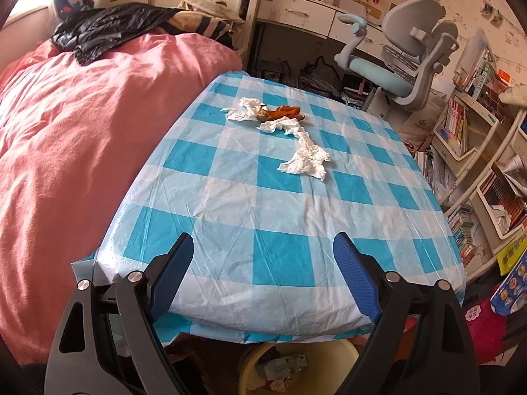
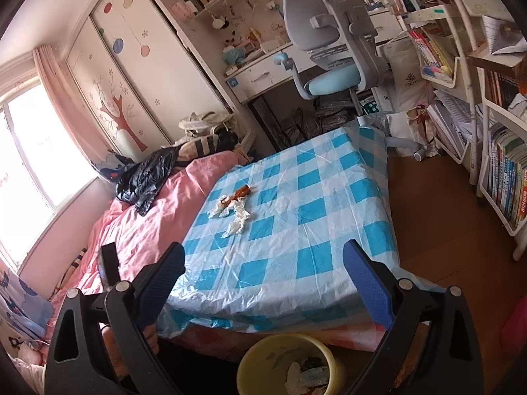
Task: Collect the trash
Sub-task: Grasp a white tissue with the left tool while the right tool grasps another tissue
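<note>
Crumpled white tissues [image 1: 304, 156] and an orange peel [image 1: 283, 112] lie on the far half of the blue-and-white checked tablecloth [image 1: 263, 217]. They also show in the right wrist view, tissues [image 2: 235, 219] and peel [image 2: 242, 192]. A yellow trash bin [image 2: 283, 362] with scraps in it stands on the floor below the table's near edge; it also shows in the left wrist view [image 1: 296, 365]. My left gripper [image 1: 263, 247] is open and empty above the near edge. My right gripper [image 2: 263, 256] is open and empty, higher and further back.
A pink quilt [image 1: 82, 151] with a black jacket [image 1: 108, 29] lies left of the table. A grey-blue desk chair [image 2: 332, 52] and desk stand beyond. Bookshelves [image 2: 494, 151] line the right side, with wooden floor between.
</note>
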Demonstrator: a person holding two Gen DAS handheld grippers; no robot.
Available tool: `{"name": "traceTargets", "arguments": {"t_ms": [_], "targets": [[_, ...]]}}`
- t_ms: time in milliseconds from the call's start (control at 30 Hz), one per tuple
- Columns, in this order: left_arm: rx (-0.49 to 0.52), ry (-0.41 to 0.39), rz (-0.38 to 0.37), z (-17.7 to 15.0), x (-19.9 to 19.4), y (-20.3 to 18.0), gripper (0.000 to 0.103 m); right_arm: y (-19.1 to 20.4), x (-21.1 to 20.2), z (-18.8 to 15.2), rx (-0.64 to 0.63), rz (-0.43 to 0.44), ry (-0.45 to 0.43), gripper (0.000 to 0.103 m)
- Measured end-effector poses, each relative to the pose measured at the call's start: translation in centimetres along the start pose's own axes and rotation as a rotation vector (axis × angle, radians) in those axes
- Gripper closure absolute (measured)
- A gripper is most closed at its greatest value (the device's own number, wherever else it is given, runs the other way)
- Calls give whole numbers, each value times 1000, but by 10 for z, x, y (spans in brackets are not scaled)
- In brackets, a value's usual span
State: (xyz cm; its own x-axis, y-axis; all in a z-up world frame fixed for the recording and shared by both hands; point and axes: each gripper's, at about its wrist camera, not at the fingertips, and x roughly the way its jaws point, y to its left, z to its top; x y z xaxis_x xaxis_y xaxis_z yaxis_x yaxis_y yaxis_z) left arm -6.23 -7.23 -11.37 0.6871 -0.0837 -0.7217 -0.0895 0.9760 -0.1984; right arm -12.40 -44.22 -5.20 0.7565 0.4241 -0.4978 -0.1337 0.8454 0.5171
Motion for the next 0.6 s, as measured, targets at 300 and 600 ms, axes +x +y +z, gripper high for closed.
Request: {"name": "traceTargets", "arguments": {"t_ms": [300, 600], "targets": [[1, 0, -20, 55, 25, 1, 20, 17, 137, 13, -111, -20, 234, 16], [-23, 0, 88, 134, 82, 24, 20, 76, 249, 15, -312, 11, 359, 28]]}}
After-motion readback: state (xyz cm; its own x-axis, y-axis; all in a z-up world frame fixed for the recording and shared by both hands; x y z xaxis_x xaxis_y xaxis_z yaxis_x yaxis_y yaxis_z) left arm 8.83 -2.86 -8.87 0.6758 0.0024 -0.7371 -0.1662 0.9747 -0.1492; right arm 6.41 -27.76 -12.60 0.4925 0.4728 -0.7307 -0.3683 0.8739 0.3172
